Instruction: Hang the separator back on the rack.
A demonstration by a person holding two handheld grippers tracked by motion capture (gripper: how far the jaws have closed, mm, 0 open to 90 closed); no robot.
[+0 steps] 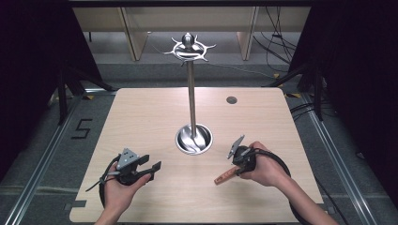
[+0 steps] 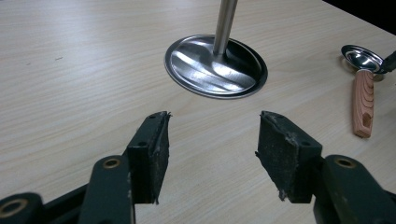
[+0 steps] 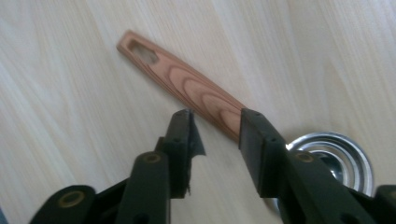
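Wooden-handled spoon [image 3: 196, 95] flat, lying diagonally

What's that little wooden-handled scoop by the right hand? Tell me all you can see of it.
The scoop lies flat on the pale wooden table. It has a small, round, shiny metal bowl and a reddish, grained wooden handle with a slot-shaped hanging hole at its end. The right gripper stands open, its jaws on either side of the handle near the bowl.
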